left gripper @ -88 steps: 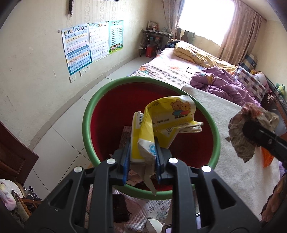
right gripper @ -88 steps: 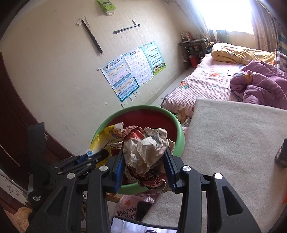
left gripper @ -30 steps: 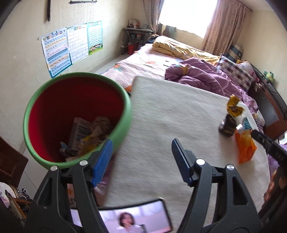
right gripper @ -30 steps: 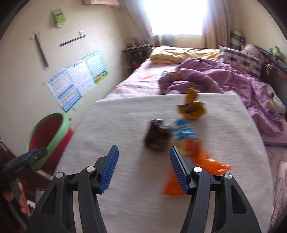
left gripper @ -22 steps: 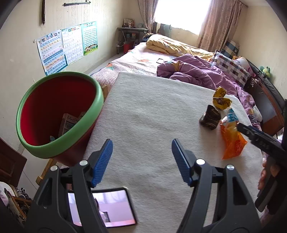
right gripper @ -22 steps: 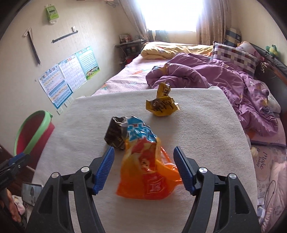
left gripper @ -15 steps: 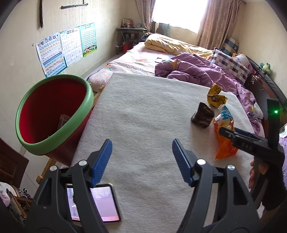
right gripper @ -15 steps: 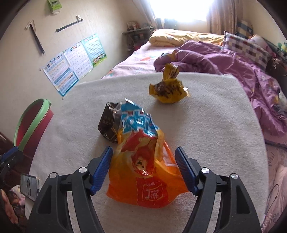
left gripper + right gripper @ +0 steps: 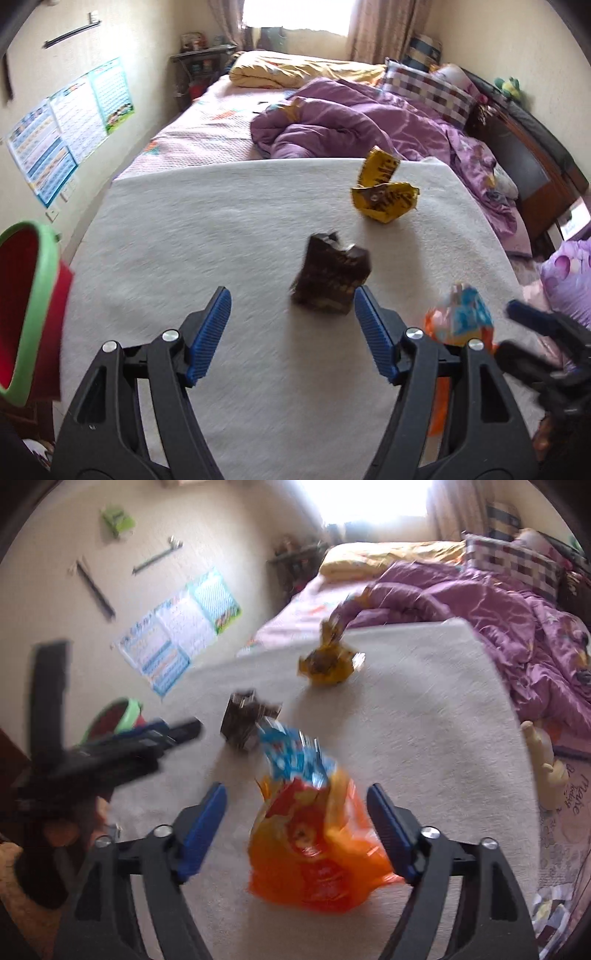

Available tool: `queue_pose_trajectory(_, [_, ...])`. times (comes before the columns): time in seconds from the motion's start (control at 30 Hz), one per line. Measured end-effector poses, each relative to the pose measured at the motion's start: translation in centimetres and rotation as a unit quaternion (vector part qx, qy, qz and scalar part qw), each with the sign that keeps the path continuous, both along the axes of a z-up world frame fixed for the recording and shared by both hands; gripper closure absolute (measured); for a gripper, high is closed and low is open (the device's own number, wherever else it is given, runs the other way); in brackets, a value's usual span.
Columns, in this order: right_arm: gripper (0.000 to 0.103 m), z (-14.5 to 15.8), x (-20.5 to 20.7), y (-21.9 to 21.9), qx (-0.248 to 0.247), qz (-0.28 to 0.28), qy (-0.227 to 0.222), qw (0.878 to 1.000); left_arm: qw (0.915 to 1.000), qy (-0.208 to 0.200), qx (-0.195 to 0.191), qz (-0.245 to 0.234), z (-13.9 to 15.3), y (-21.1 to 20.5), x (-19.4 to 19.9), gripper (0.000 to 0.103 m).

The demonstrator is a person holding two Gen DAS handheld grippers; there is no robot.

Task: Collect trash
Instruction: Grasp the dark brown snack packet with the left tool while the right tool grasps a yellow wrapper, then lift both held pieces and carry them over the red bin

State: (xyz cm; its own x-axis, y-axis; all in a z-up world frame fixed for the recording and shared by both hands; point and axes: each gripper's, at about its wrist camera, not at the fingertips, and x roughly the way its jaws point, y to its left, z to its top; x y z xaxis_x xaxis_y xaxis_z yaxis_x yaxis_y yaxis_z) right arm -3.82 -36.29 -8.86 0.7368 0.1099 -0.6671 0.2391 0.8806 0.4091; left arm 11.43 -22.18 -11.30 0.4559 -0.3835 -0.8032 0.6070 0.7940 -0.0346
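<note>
Three pieces of trash lie on the white pad (image 9: 221,229). A dark brown wrapper (image 9: 330,280) sits just ahead of my open, empty left gripper (image 9: 291,306), near its right finger. An orange and blue snack bag (image 9: 314,834) lies between the open fingers of my right gripper (image 9: 297,805); it also shows in the left wrist view (image 9: 458,321). A yellow wrapper (image 9: 384,195) lies farther back. The green-rimmed red bin (image 9: 26,314) stands at the pad's left edge. The brown wrapper (image 9: 247,720) and yellow wrapper (image 9: 328,664) also show in the right wrist view.
A bed with a purple quilt (image 9: 351,125), yellow blanket (image 9: 295,70) and checked pillow (image 9: 428,88) lies beyond the pad. Posters (image 9: 66,125) hang on the left wall. A dark headboard (image 9: 528,147) runs along the right.
Both grippers dropped their trash in the bin, opened, and swung right over the pad. The left now nears the brown wrapper; the right has closed in around the orange bag.
</note>
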Motion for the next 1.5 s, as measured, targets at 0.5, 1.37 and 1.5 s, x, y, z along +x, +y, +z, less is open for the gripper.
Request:
queue_pose_trajectory(0.5, [0.025, 0.3, 6.7, -5.6, -0.019, -0.023, -0.007, 1.000, 0.9995, 0.023, 0.019, -0.011, -2.2, -0.6, -0.8, 0.051])
queue_pose_trajectory(1.37, [0.100, 1.4, 7.7, -1.8, -0.023, 0.044, -0.009, 0.999, 0.9959, 0.076, -0.003, 0.049, -2.8, 7.9, -4.6, 0.051])
queue_pose_trajectory(1.5, [0.099, 2.7, 5.4, 0.1, -0.022, 0.038, -0.032, 0.999, 0.9960, 0.075, 0.000, 0.048, -3.2, 8.0, -4.6, 0.057])
